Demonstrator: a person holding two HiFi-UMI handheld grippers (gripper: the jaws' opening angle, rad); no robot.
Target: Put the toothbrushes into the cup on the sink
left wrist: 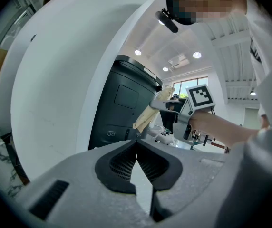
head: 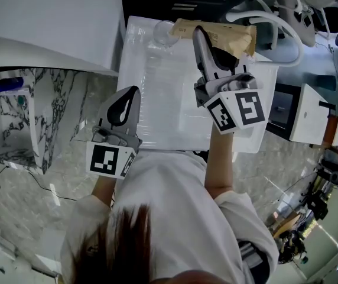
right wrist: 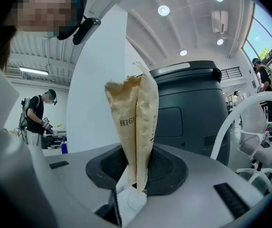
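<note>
My right gripper (head: 202, 39) is shut on a tan paper toothbrush packet (head: 228, 36), held out over the far end of the white sink top (head: 157, 105). In the right gripper view the packet (right wrist: 136, 122) stands upright between the pads (right wrist: 162, 172). A clear cup (head: 165, 33) stands at the far edge, just left of the packet's end. My left gripper (head: 131, 94) hovers at the sink's near left edge, jaws together with nothing in them. Its own view shows the left gripper's pads (left wrist: 126, 163) touching, and the right gripper (left wrist: 167, 106) with the packet (left wrist: 150, 113) beyond.
A tall black bin (right wrist: 188, 108) stands behind the sink. White chairs (head: 275, 22) and a white cabinet (head: 311, 123) are on the right. A marble counter (head: 15, 117) lies to the left. A person (right wrist: 36, 113) stands in the background.
</note>
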